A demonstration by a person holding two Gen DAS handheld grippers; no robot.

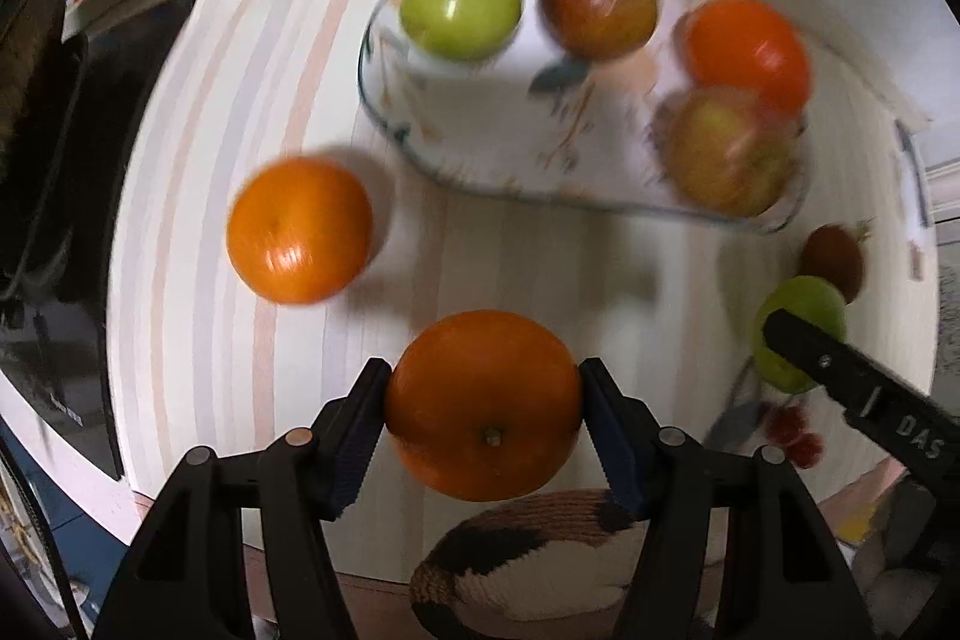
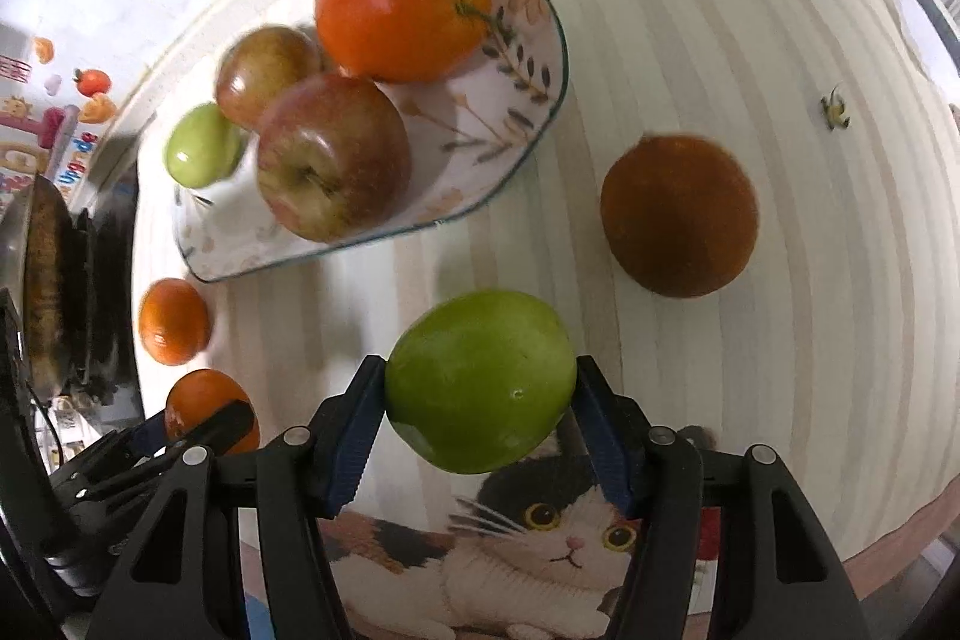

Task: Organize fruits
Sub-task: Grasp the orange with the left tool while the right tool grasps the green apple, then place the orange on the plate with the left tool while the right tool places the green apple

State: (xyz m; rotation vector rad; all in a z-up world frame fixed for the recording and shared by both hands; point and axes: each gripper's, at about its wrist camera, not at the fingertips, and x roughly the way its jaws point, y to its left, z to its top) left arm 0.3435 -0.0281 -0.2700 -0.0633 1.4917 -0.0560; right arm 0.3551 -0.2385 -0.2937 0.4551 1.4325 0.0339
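Left tool [image 1: 483, 394] grips an orange [image 1: 483, 403] near the table's front edge [image 1: 384, 577].

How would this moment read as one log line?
left fingers: gripping orange | right fingers: gripping green apple | plate: four fruits

Left wrist view: we look steeply down along the left gripper [image 1: 483, 400], close above the striped tabletop [image 1: 198, 220]. Right wrist view: we look steeply down along the right gripper [image 2: 480, 388], equally close. Shared ground: we see the patterned plate [image 1: 480, 130] [image 2: 516, 100] and each opposite gripper at the frame's edge.
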